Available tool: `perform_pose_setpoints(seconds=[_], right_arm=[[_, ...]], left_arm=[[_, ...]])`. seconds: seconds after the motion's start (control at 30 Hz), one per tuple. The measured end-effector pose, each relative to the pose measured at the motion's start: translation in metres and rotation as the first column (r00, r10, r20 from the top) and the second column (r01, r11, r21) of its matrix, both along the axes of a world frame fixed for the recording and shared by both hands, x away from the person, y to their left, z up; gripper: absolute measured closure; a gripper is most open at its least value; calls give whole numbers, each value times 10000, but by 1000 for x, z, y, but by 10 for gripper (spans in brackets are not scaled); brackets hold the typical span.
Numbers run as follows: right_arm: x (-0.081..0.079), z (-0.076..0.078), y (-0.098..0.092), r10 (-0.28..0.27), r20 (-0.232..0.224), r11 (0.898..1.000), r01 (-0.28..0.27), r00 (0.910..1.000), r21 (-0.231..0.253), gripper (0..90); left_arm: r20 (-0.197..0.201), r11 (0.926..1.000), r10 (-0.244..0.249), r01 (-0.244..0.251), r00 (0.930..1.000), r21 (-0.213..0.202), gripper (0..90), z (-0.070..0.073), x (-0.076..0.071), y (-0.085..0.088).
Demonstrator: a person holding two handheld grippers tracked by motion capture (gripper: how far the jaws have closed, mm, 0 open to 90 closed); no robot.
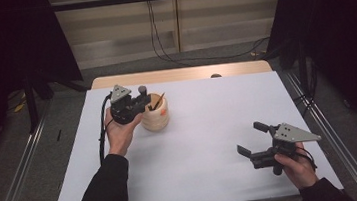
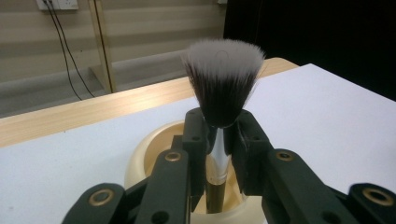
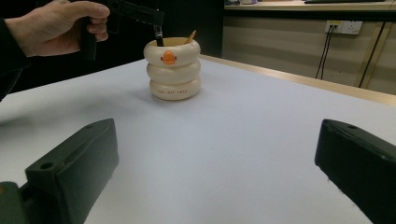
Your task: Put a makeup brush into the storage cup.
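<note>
Here my left gripper pinches the makeup brush upright over the cream holder near the tabletop's far left corner; I'd lower it straight. My right gripper stands spread.

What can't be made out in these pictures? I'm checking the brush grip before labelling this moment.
- Lower handle of the black-and-white makeup brush, left gripper view: hidden by the left hand-held gripper and inside the cream ring-stacked holder with the orange duck bill.
- Thin tan stick in the holder, right gripper view: its lower end is hidden by the rim, and it is too small to identify.
- Small print on the holder's bottom ring, right gripper view: too small to read.
</note>
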State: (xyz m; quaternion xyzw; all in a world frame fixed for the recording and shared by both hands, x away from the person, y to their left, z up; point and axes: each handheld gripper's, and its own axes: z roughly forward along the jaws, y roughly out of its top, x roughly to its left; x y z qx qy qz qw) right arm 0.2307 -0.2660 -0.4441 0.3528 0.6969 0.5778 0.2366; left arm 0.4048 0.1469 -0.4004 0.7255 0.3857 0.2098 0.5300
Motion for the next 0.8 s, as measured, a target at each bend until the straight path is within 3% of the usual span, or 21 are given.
perform_pose_setpoints(seconds=[0.3,0.63,0.73,0.8], right_arm=[[0,0,1,-11,47,10000,11,10000,12,0],[0,0,0,9,6,10000,-9,10000,21,0],[1,-1,0,38,18,10000,-38,10000,-15,0],[0,0,0,9,12,10000,-9,10000,35,0]], left_arm=[[39,10000,22,-22,10000,-36,731,-3,1,0],[210,9999,53,-51,9998,-116,587,-5,3,0],[26,9998,129,-129,9999,-159,542,-4,2,0],[76,9995,251,-250,9997,-207,472,-3,1,-1]])
